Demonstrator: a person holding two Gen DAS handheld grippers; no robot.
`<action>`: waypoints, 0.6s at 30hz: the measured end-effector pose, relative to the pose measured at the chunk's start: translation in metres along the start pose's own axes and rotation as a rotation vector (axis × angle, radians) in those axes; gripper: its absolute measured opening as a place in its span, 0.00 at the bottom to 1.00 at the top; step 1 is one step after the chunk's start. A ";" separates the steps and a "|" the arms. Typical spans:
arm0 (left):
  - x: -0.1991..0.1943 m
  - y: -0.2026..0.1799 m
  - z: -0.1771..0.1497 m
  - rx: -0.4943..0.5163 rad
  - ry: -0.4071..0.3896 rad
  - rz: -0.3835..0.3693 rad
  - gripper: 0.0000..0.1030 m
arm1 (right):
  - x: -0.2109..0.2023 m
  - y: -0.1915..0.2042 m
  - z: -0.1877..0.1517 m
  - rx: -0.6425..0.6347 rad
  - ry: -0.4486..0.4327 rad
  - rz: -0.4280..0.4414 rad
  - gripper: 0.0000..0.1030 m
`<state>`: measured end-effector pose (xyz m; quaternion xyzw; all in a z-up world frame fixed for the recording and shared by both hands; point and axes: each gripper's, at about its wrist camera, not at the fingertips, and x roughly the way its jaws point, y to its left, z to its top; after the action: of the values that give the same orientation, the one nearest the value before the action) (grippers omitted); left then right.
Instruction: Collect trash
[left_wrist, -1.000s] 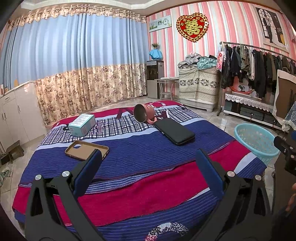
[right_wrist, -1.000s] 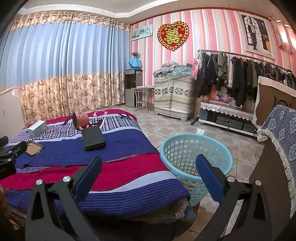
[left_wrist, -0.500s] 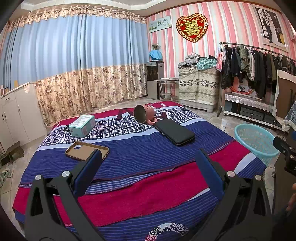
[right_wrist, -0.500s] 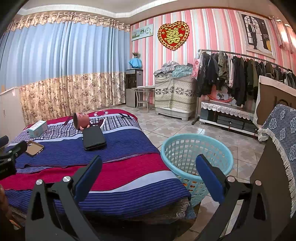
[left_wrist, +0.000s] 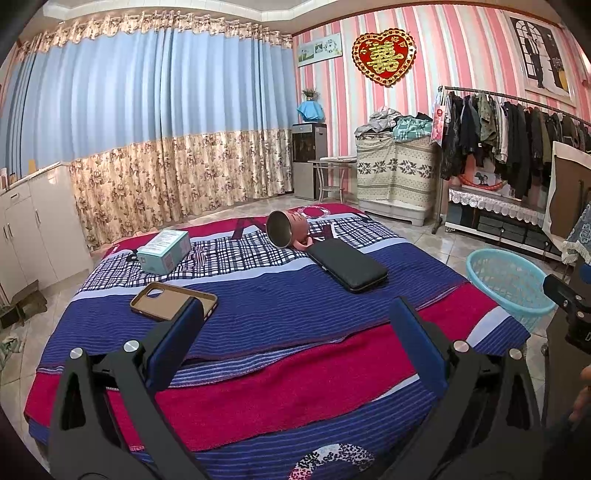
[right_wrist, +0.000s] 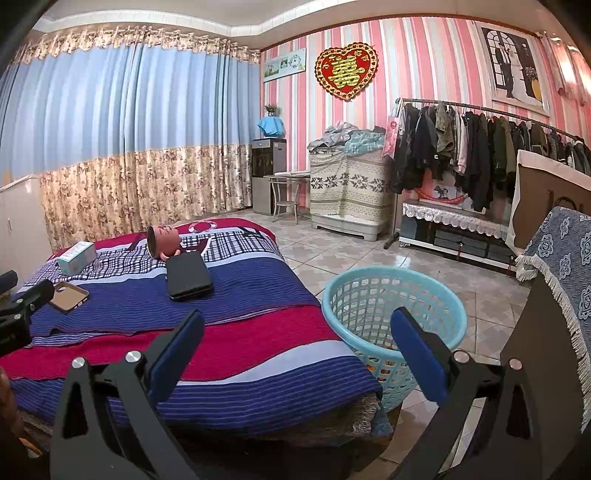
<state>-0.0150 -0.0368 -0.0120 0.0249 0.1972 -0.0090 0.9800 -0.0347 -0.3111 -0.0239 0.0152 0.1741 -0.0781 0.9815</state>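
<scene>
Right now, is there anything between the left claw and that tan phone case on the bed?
Nothing visible blocks it. The left claw hangs open above the bed, and the phone case lies just ahead of its left finger, with only bare blanket between. The teal box, tipped cup and black case lie farther back.

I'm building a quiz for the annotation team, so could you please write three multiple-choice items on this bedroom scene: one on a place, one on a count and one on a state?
1. Where is the light blue plastic mesh basket?
A. on the tiled floor beside the bed
B. on the bed
C. on the clothes rack

2. How many objects lie on the striped bedspread?
A. two
B. four
C. six

3. How is the pink cup resting?
A. upright
B. on its side
C. upside down

Answers:
1 A, it stands on floor tiles at the bed's edge.
2 B: teal box, tan phone case, cup, black wallet-like case.
3 B, its open mouth faces sideways.
</scene>
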 end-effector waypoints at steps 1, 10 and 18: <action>-0.001 -0.001 0.000 -0.001 0.000 -0.001 0.95 | 0.000 0.000 0.000 -0.001 0.000 0.000 0.96; 0.000 0.001 0.003 -0.002 -0.003 -0.001 0.95 | 0.001 0.001 0.000 -0.004 0.000 0.000 0.96; 0.000 0.002 0.003 -0.004 -0.004 -0.003 0.95 | 0.002 0.002 0.000 -0.005 0.002 0.002 0.96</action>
<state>-0.0137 -0.0350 -0.0095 0.0226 0.1951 -0.0100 0.9805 -0.0330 -0.3095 -0.0245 0.0130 0.1751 -0.0769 0.9815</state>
